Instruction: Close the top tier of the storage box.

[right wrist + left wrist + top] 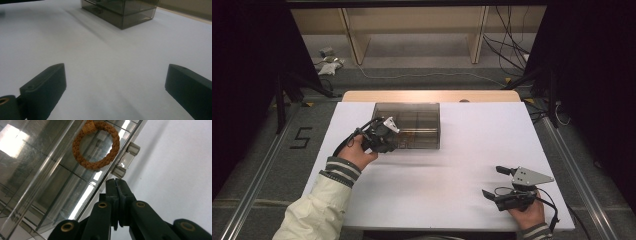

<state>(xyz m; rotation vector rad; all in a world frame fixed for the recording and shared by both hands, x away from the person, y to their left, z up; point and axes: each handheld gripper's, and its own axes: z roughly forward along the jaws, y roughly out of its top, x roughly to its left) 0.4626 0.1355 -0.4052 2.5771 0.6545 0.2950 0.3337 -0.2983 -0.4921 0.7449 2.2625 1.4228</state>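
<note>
A smoky clear plastic box (pixel 428 111) with inner compartments stands on the white table, left of its middle. In the left gripper view an orange braided ring (pixel 82 160) with a bead lies inside the box (pixel 37 182), under its lid. The left gripper (pixel 398 144) is at the box's near left edge. Its jaws (pixel 117 183) are shut together, tips just short of the clear latch (pixel 126 160). I see nothing between them. The right gripper (pixel 494 181) rests open near the table's front right, and the right gripper view shows nothing between its jaws (pixel 115 75).
The white table top (pixel 462 160) stretches between the two grippers; the box (pixel 122 10) is far from the right gripper. A wooden strip (pixel 432 96) runs along the table's far edge. Cables and shelf legs lie on the floor beyond.
</note>
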